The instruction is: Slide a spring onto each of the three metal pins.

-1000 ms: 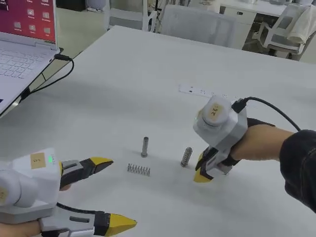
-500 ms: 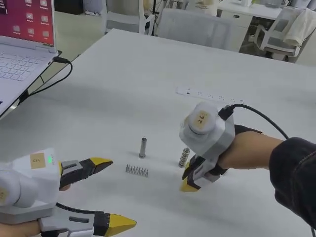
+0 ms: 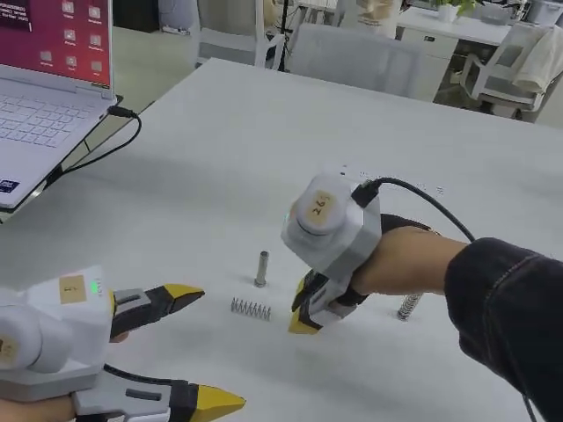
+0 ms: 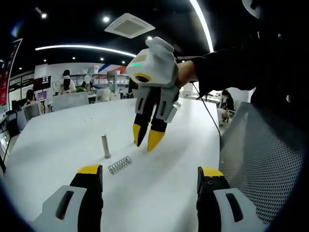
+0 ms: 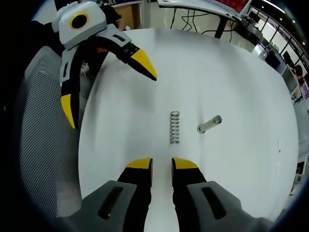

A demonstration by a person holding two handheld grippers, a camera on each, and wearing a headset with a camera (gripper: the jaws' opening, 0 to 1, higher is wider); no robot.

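Spring [image 3: 250, 309] lies flat on table [image 3: 220, 158], just beside bare pin [image 3: 262, 268]. Right gripper [image 3: 303, 323] is nearest, tips just beside spring on person's right, not touching. In right gripper view, spring lies straight ahead of jaws, its long way in line with them. Jaws a little apart, holding nothing. Left gripper [image 3: 220, 347] farther from spring, jaws wide, empty.

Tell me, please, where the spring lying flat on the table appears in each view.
Head view: the spring is low centre, just below the pin and left of the right gripper.
Left gripper view: lower centre-left, below and right of the pin.
Right gripper view: centre, just above that gripper's own jaws, with the pin to its right.
Shared landmark: the bare pin beside it.
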